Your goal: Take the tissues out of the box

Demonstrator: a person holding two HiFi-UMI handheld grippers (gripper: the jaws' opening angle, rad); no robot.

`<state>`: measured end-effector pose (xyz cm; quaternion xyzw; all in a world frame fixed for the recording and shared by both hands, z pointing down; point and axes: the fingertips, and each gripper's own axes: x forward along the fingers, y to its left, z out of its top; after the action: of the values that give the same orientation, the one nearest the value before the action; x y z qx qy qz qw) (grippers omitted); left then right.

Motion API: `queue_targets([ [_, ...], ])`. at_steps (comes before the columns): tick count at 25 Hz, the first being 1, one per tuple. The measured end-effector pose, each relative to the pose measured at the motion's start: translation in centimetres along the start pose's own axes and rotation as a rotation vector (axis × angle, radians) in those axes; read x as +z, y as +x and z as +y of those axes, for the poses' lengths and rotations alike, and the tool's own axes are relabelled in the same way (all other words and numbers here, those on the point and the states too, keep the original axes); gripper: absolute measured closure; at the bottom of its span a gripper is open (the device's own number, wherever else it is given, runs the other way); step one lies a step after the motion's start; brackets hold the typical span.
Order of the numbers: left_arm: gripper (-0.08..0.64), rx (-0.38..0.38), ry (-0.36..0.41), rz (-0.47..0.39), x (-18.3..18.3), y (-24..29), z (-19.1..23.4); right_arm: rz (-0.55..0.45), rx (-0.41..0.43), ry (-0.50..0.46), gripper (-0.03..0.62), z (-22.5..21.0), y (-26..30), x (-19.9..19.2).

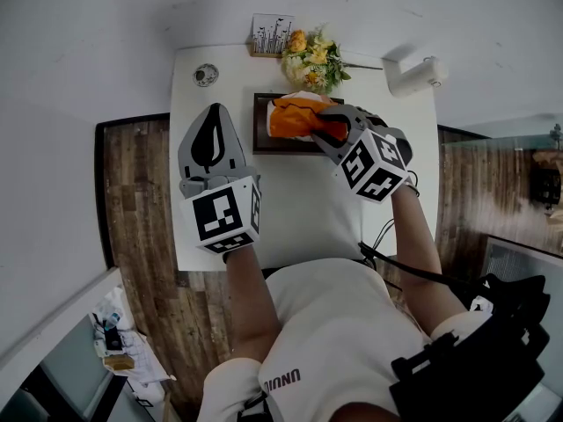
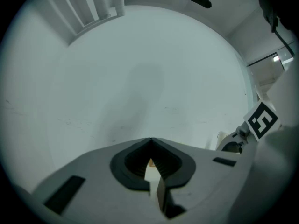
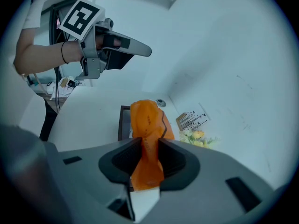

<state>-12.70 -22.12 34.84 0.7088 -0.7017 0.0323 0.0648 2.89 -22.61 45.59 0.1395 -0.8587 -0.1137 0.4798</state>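
Left gripper (image 2: 150,143): jaws together, empty — 9 o'clock.
Right gripper (image 3: 147,143): clamped on orange tissue pack (image 3: 147,120).
Dark box (image 1: 260,123): 12 o'clock — behind the pack.

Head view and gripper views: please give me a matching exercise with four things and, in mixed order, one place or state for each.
1 left gripper
2 right gripper
3 flowers
4 box

A at the far edge of the table
B closed on the orange tissue pack
C dark, in the table's middle
D closed, empty

Pairs: 1-D, 2-B, 3-A, 4-C
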Motion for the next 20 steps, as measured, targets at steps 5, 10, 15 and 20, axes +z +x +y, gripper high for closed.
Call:
queue_targets([
  [5,0.546,0.000,0.001,0.000,0.0,0.0,0.0,-0.007,-0.009,-0.002,0.468,-0.1,-0.3,0.2],
  [10,0.546,0.000,0.002,0.000,0.0,0.0,-0.1,-0.015,-0.023,-0.002,0.468,-0.3,-0.7,0.4],
  [15,0.546,0.000,0.004,-0.001,0.1,0.0,-0.2,-0.028,-0.039,-0.002,0.468,-0.5,-1.2,0.7],
  [20,0.546,0.000,0.005,0.000,0.1,0.0,-0.2,-0.035,-0.055,-0.001,0.466,-0.9,-1.7,0.9],
])
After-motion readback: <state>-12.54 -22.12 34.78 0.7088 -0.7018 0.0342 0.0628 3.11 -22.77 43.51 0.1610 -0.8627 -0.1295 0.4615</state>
